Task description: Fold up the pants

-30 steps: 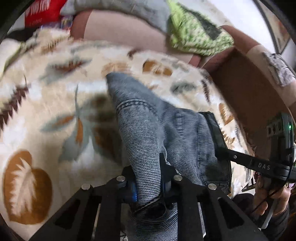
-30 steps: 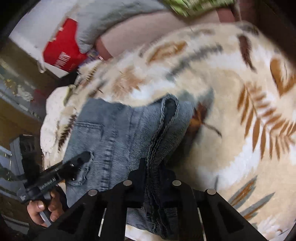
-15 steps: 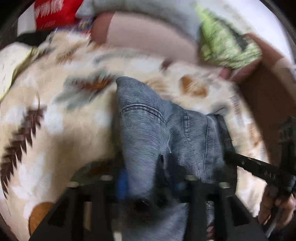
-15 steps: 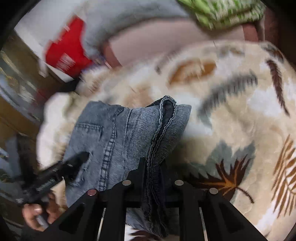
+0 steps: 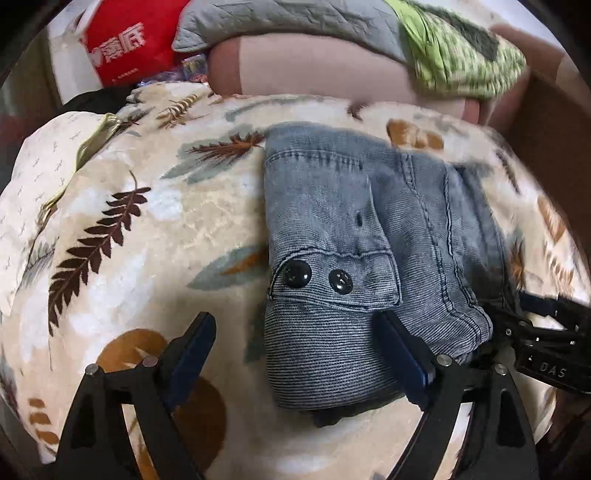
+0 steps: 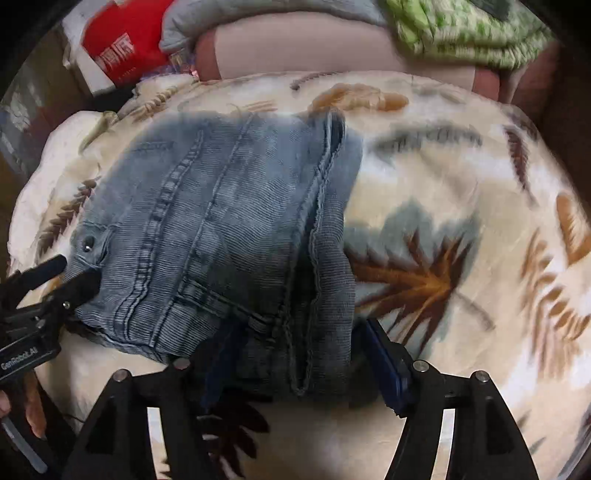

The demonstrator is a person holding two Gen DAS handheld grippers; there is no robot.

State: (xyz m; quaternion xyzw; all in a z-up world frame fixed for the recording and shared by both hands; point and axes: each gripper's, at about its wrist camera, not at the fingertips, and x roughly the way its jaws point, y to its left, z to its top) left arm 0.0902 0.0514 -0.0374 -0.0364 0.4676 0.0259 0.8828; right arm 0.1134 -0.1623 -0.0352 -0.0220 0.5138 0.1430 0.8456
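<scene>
pants: faded blue-grey denim, finely ribbed, darker seam stitching, two black snap buttons
blanket: cream, printed with brown, orange and grey-blue leaves
bag: red, white lettering
quilt: grey
throw: lime green, mottled
gripper pads: dark blue on black frames

Folded jeans on leaf-print blanket

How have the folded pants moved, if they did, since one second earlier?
Yes. The pants have dropped out of the left hand-held gripper and lie flat on the leaf-print blanket. Its jaws have just been opening and no longer pinch the cloth.
</scene>
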